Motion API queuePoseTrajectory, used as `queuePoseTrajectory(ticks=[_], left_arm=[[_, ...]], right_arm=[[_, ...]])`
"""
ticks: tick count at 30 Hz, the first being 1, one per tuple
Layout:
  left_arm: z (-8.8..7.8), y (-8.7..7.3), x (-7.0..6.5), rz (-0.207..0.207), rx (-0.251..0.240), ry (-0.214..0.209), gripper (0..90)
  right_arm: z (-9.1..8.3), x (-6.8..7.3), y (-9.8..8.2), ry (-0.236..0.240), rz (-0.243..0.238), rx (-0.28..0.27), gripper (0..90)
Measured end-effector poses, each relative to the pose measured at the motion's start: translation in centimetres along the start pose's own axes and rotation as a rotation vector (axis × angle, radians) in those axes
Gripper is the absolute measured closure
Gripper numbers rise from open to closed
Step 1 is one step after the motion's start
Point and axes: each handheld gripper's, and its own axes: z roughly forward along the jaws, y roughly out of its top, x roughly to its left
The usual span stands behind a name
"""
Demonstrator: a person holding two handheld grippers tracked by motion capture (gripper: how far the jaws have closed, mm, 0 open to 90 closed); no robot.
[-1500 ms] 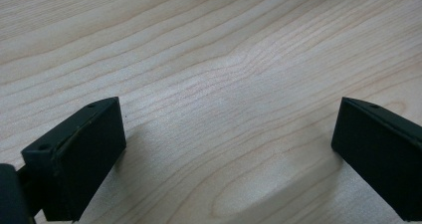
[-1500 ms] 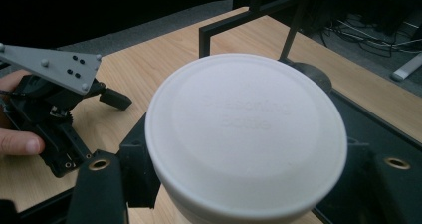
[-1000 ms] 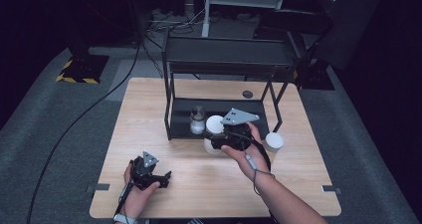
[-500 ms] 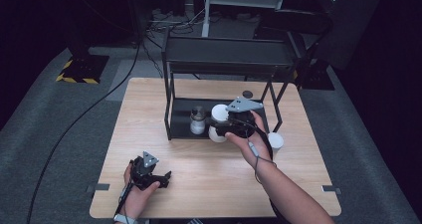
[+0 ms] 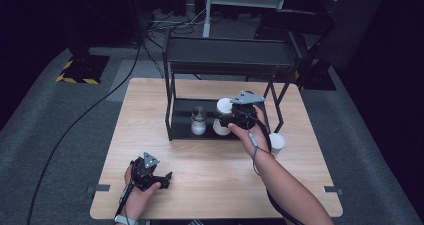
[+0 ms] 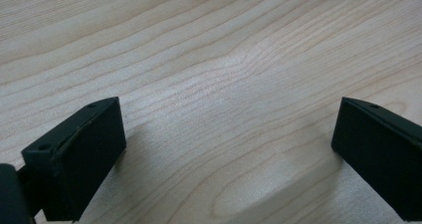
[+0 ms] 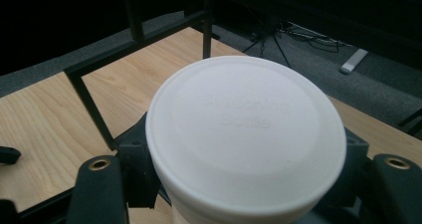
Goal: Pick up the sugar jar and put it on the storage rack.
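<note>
Right gripper (image 7: 239, 184) clamps white jar (image 7: 246, 134) (lidded).

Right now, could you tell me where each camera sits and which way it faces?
High view: above the person's table edge, looking forward and down at the black rack; both forearms show.
Left gripper view: on the left gripper, facing bare table.
Right gripper view: on the right gripper, facing the white container.
The high and right gripper views share that container.
</note>
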Motion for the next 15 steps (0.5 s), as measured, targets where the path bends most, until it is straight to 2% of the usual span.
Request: queuePoseTrajectory(ticks=[6,15], left_arm=[[0.0,0.0,0.0,0.000,0.000,0.000,0.6],[0.0,0.0,0.0,0.000,0.001,0.000,0.6]], right_arm=[[1.3,-0.5,-0.7,-0.016,0.001,0.009,33.5],[3.3,-1.4,-2.0,-0.022,0.044,0.032,33.5]])
